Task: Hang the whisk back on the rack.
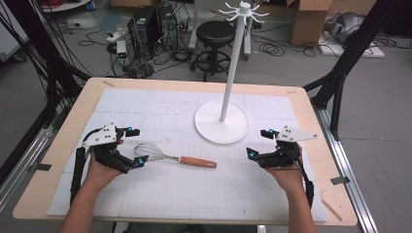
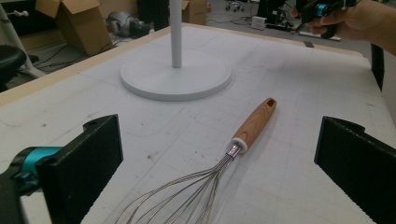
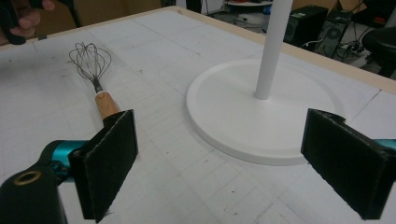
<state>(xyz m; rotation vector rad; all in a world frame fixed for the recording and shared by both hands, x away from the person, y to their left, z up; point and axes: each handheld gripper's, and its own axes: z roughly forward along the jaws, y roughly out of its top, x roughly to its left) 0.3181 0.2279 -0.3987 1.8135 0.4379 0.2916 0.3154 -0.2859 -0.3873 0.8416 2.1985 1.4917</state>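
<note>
Wood-handled whisk [image 1: 170,158] lies flat on the white gridded mat [image 1: 194,194], near-centre of the table [image 1: 311,145], wire head to the left, handle to the right. Wire loops sit just beside the left gripper [image 1: 137,146]; no contact visible. In the left gripper view the whisk [image 2: 219,172] lies on the mat ahead of the jaws, wires running in between them from below, handle pointing away toward the stand.

Left gripper: jaws spread wide, nothing held, pads clear of the wires.

Right gripper [image 1: 260,143]: at the right of the mat, well apart from the whisk handle's end. Jaws stand wide apart, nothing between them; bare mat in the gap. In the right gripper view the whisk [image 3: 95,77] lies beyond the left-hand jaw, handle end partly hidden behind it.

White stand [image 1: 224,97]: round base on the far-centre mat, tall pole upright, hooks at top. Base sits beyond the whisk, nearer the right gripper than the left.

Both hands rest low at the near edge of the mat.
</note>
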